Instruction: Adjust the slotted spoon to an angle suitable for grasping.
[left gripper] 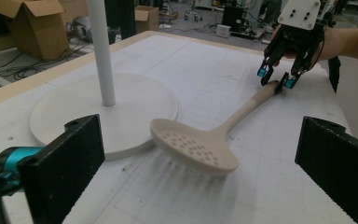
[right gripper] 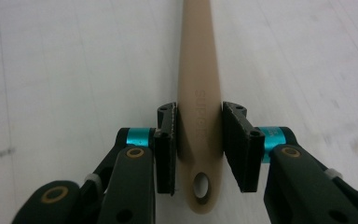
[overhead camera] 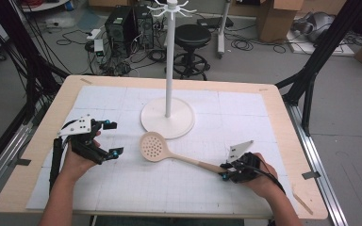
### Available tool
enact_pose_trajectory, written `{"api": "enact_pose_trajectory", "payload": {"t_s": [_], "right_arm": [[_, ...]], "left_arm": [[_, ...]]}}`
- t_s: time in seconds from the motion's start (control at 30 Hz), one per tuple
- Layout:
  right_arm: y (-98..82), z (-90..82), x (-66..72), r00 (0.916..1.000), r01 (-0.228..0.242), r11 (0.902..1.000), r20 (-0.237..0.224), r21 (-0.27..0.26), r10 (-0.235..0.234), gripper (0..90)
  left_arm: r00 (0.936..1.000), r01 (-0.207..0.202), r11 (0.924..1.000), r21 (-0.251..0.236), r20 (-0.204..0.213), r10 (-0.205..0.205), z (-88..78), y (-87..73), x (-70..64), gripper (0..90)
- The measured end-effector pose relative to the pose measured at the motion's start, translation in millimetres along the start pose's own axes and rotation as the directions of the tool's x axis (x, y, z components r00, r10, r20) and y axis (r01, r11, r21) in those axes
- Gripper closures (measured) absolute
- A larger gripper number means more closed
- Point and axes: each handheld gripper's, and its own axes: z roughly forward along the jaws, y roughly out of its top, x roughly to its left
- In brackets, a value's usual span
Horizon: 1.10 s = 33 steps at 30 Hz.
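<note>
A beige slotted skimmer spoon [overhead camera: 155,147] lies flat on the white grid mat, bowl toward the stand, handle running to the lower right. My right gripper [overhead camera: 225,172] is at the handle's end; in the right gripper view both pads [right gripper: 167,140] press the sides of the handle [right gripper: 199,70] just above its hanging hole, so my right gripper [right gripper: 199,116] is shut on it. The left gripper view shows it pinching the tip [left gripper: 275,79]. My left gripper [overhead camera: 114,138] stands open left of the bowl, its wide jaws framing the spoon [left gripper: 196,147] with nothing between them.
A white hanging stand with a round base [overhead camera: 167,117] and a tall pole [overhead camera: 169,61] topped by hooks rises behind the spoon's bowl. The mat covers a wooden table [overhead camera: 283,117]. Beyond the far edge are a stool, computers, cables and cardboard boxes on the floor.
</note>
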Motion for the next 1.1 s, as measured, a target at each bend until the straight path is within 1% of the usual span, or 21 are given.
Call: {"api": "enact_pose_trajectory", "payload": {"t_s": [0.1, 0.17, 0.2, 0.3, 0.37, 0.47, 0.6, 0.63, 0.67, 0.7, 0.73, 0.8, 0.87, 0.93, 1.0, 1.03, 1.07, 1.1], "right_arm": [[18.8, 11.4, 1.8, 0.9988, 0.045, 0.999, -0.021, 0.001, -0.045, 66.4], [31.2, 19.1, 3.4, 0.9973, 0.064, 0.9979, -0.035, -0.004, -0.064, 66.4], [37.6, 22.8, 3.4, 0.9954, 0.087, 0.9962, -0.038, -0.006, -0.087, 66.4], [53.2, 33.6, 4.0, 0.9907, 0.125, 0.9922, -0.055, -0.002, -0.125, 66.5], [60.4, 39.2, 3.2, 0.9889, 0.137, 0.9906, -0.059, -0.006, -0.137, 66.6], [68.0, 44.8, 1.3, 0.9889, 0.134, 0.9909, -0.063, -0.011, -0.135, 66.6], [76.8, 52.4, -0.5, 0.9886, 0.134, 0.9905, -0.065, -0.032, -0.136, 66.4], [78.6, 53.9, 0.1, 0.9893, 0.131, 0.9908, -0.059, -0.033, -0.133, 65.8], [79.9, 55.4, 0.0, 0.9884, 0.14, 0.989, -0.052, -0.048, -0.143, 62.5], [80.5, 55.7, 0.3, 0.9894, 0.139, 0.9882, -0.033, -0.064, -0.141, 56.9], [80.1, 54.7, 0.7, 0.9918, 0.126, 0.9899, -0.013, -0.065, -0.127, 54.0], [76.5, 50.1, -0.1, 0.9937, 0.112, 0.9912, 0.0, -0.072, -0.112, 52.4], [70.1, 42.4, 0.7, 0.9956, 0.093, 0.9916, 0.017, -0.09, -0.092, 52.9], [61.1, 34.7, 1.7, 0.9968, 0.07, 0.9928, 0.045, -0.097, -0.066, 53.3], [49.7, 29.2, 2.7, 0.9987, 0.035, 0.9939, 0.039, -0.105, -0.031, 55.1], [44.0, 27.7, 3.7, 0.9992, 0.027, 0.9936, 0.034, -0.11, -0.023, 55.7], [39.1, 26.7, 4.9, 0.9996, 0.012, 0.9949, 0.026, -0.1, -0.009, 57.8], [35.1, 26.6, 5.6, 0.9998, 0.008, 0.996, 0.021, -0.089, -0.006, 59.2]], "left_arm": [[1.0, -0.001, 1.0, -0.009, -0.002, 0.001, -1.2, 0.8, -0.4, 1.7], [1.0, -0.003, 0.9999, -0.012, -0.002, 0.003, -2.4, 1.5, -0.3, 1.7], [1.0, -0.003, 0.9999, -0.013, -0.001, 0.003, -3.0, 1.7, -0.1, 1.7], [1.0, -0.003, 0.9998, -0.017, -0.002, 0.003, -3.9, 2.3, 0.0, 1.7], [1.0, -0.006, 0.9998, -0.021, -0.002, 0.006, -4.2, 2.8, -0.2, 1.7], [1.0, -0.008, 0.9998, -0.02, -0.003, 0.008, -4.1, 3.3, -0.3, 1.7], [1.0, -0.007, 0.9999, -0.015, -0.002, 0.007, -3.3, 3.3, -0.7, 1.7], [1.0, -0.007, 0.9999, -0.015, -0.001, 0.007, -3.2, 3.3, -0.9, 1.7], [1.0, -0.007, 0.9998, -0.016, 0.0, 0.007, -3.4, 3.4, -1.2, 1.7], [0.9999, -0.01, 0.9998, -0.015, 0.001, 0.01, -4.1, 3.6, -1.1, 1.7], [1.0, -0.008, 0.9998, -0.019, -0.001, 0.008, -4.5, 3.8, -1.2, 1.7], [1.0, -0.009, 0.9997, -0.022, -0.003, 0.009, -5.6, 3.9, -1.1, 1.7], [1.0, -0.006, 0.9998, -0.02, -0.005, 0.006, -6.1, 3.5, -0.4, 1.7], [1.0, -0.007, 0.9998, -0.017, -0.007, 0.007, -6.1, 3.3, -0.2, 1.7], [1.0, -0.007, 0.9997, -0.021, -0.006, 0.007, -6.2, 3.7, -0.9, 1.7], [0.9999, -0.009, 0.9997, -0.021, -0.006, 0.009, -6.4, 3.9, -1.0, 1.7], [0.9999, -0.01, 0.9997, -0.022, -0.006, 0.01, -6.4, 4.0, -1.1, 1.7], [0.9999, -0.01, 0.9997, -0.022, -0.006, 0.01, -6.3, 3.9, -1.0, 1.7]]}}
